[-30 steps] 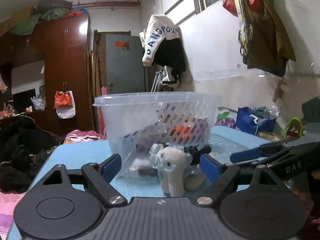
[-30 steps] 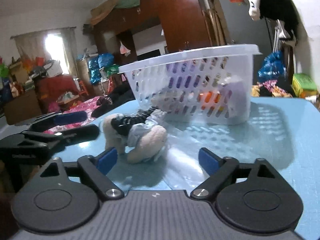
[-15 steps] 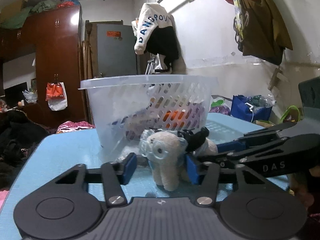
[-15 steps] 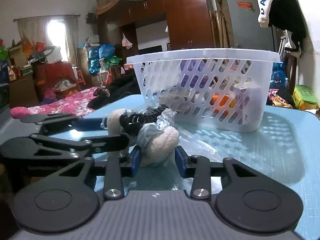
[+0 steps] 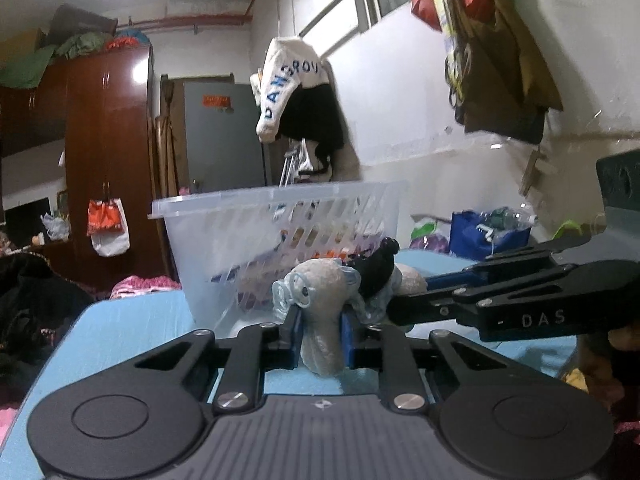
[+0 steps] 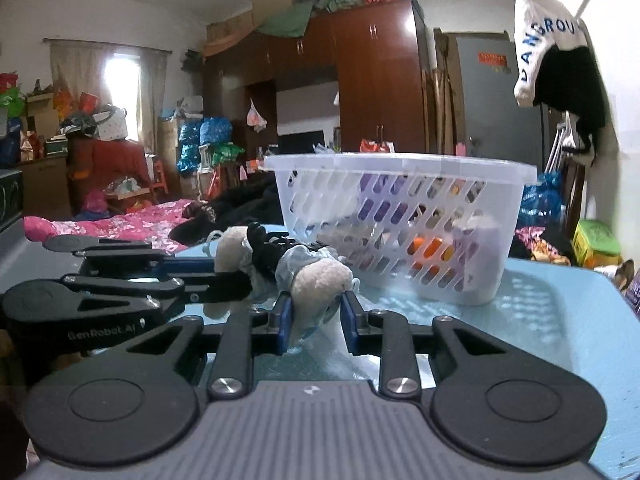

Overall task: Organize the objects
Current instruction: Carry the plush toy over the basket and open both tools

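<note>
Basket (image 6: 400, 216) contents indistinct behind lattice; plush toy (image 5: 320, 304) underside hidden.

Grippers: you hold two, left gripper (image 5: 322, 334) and right gripper (image 6: 314, 320).
Plush toy (image 5: 322, 300): one.
Basket (image 6: 400, 168): one.
Desk (image 6: 540, 320): one.

- The soft toy (image 5: 320, 292) is fuzzy cream plush, part wrapped in thin, crinkled pale-blue cloth, with black plush on top.
- The basket (image 6: 400, 216) is milky, half-clear plastic, smooth, with slotted walls.
- The table (image 6: 560, 320) has a smooth light-blue top with a slight sheen.
- The left gripper (image 5: 322, 336) and right gripper (image 6: 314, 320) are matt black plastic with blue pads and bright metal screws.
- The wardrobe (image 6: 376, 80) is glossy red-brown wood.
</note>
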Demonstrator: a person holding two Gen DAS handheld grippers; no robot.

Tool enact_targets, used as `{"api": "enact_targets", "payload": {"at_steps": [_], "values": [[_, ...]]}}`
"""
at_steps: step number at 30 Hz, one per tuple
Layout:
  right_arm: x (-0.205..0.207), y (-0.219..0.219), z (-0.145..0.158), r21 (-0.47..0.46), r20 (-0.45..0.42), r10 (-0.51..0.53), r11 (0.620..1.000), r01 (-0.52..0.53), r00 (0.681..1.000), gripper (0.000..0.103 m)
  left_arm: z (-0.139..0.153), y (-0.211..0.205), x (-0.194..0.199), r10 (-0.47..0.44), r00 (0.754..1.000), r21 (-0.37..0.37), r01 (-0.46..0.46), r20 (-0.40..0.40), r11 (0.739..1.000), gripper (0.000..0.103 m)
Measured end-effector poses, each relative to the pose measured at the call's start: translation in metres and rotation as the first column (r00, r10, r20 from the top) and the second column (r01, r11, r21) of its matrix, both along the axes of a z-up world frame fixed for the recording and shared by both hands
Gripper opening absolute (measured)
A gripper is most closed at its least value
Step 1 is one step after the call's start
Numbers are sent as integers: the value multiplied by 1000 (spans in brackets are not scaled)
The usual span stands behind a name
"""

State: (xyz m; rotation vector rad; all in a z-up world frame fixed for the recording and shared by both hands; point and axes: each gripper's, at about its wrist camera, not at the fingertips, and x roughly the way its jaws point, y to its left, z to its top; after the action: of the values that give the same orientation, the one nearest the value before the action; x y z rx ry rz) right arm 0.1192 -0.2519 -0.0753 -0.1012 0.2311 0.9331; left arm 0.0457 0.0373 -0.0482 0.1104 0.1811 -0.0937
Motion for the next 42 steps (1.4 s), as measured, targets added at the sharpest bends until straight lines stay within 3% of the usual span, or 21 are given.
{"api": "enact_targets", "payload": {"at_steps": [13, 22, 28, 33, 42], "values": [[-1, -10, 20, 22, 65, -5, 1000, 4, 998, 28, 17, -12, -13, -25, 997, 21, 23, 69, 1000, 23], [17, -21, 71, 55, 142, -24, 998, 16, 990, 28, 65, -24, 5, -54, 989, 41, 48, 138, 998, 22], [47, -7, 110, 46, 193, -73, 997, 66, 978, 28, 110, -30, 42, -63, 985, 63, 53, 164, 997, 22], [84, 8, 124, 14, 186, -111, 994, 110, 976, 28, 132, -30, 91, -61, 990, 71, 52, 126, 996, 22], [128, 21, 111, -40, 134, -146, 987, 153, 980, 28, 130, -25, 153, -31, 999, 80, 30, 20, 996, 22]]}}
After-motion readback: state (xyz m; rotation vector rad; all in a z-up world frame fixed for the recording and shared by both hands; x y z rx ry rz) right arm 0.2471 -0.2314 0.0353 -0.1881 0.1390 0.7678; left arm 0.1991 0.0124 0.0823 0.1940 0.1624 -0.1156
